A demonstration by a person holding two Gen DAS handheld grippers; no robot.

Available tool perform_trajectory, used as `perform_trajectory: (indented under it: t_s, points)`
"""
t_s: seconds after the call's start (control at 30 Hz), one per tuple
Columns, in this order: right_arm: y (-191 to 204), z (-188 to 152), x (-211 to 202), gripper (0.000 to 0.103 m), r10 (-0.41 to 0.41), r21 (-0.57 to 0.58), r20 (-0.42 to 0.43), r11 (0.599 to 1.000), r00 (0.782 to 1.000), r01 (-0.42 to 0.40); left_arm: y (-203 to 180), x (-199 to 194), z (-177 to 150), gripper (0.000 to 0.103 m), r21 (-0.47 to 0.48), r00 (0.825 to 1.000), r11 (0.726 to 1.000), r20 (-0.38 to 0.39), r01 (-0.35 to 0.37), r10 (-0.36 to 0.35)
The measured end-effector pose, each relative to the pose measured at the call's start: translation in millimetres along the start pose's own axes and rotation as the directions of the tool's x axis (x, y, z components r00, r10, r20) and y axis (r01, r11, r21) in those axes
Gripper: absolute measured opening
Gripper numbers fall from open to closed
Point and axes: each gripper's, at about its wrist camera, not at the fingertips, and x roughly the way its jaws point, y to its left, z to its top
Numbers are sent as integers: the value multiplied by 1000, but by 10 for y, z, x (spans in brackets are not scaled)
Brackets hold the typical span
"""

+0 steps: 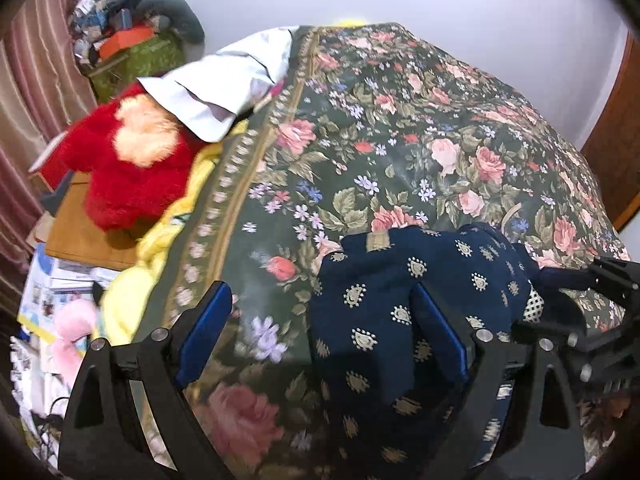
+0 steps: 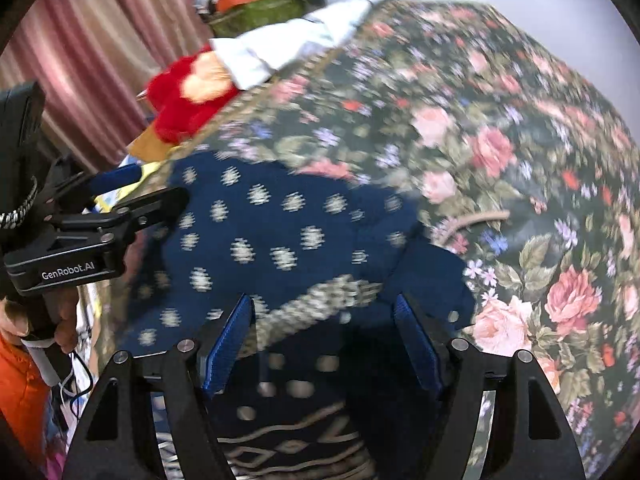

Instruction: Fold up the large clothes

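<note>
A navy garment (image 1: 404, 280) with small gold motifs lies bunched on the near part of a floral bedspread (image 1: 400, 128). My left gripper (image 1: 324, 328) is open above it, its blue pads wide apart, the left pad over bedspread and the right pad over navy cloth. The right gripper shows at the right edge of the left wrist view (image 1: 592, 312). In the right wrist view the garment (image 2: 272, 236) with a gold band fills the near centre, blurred. My right gripper (image 2: 324, 340) is open over it, nothing between the pads. The left gripper (image 2: 120, 220) appears at far left, held by a hand.
A red plush toy (image 1: 132, 168) and a white garment (image 1: 224, 84) lie at the bed's left edge. A cluttered green box (image 1: 132, 56), curtain (image 1: 28, 92), yellow cloth and papers are at left. A wooden door (image 1: 616, 132) stands at right.
</note>
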Motion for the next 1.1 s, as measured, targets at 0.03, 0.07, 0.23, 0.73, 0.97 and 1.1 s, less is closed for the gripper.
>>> perform_trajectory:
  t_s: [0.03, 0.07, 0.23, 0.73, 0.97, 1.1]
  points:
    - [-88, 12, 10, 71, -17, 14, 2, 1000, 1000, 17, 21, 25, 5, 93, -7, 1000, 1000, 1, 9, -9]
    - [-195, 23, 2, 71, -16, 35, -1, 999, 1000, 16, 37, 40, 15, 93, -14, 1000, 1000, 2, 15, -15]
    - [-440, -17, -363, 71, -11, 111, 42, 994, 999, 7, 43, -150, 90, 88, -26, 1000, 1000, 16, 3, -3]
    - [501, -706, -3017, 71, 23, -59, 576, 998, 817, 13, -474, -2811, -230, 87, 67, 884, 992, 451, 104, -123]
    - [957, -1480, -3810, 71, 24, -78, 745, 996, 667, 53, -755, -3828, -957, 87, 81, 761, 996, 644, 29, -75]
    - [1130, -1845, -3969, 71, 2, -54, 785, 996, 620, 65, -896, -4087, -1289, 87, 53, 714, 998, 700, -25, -19]
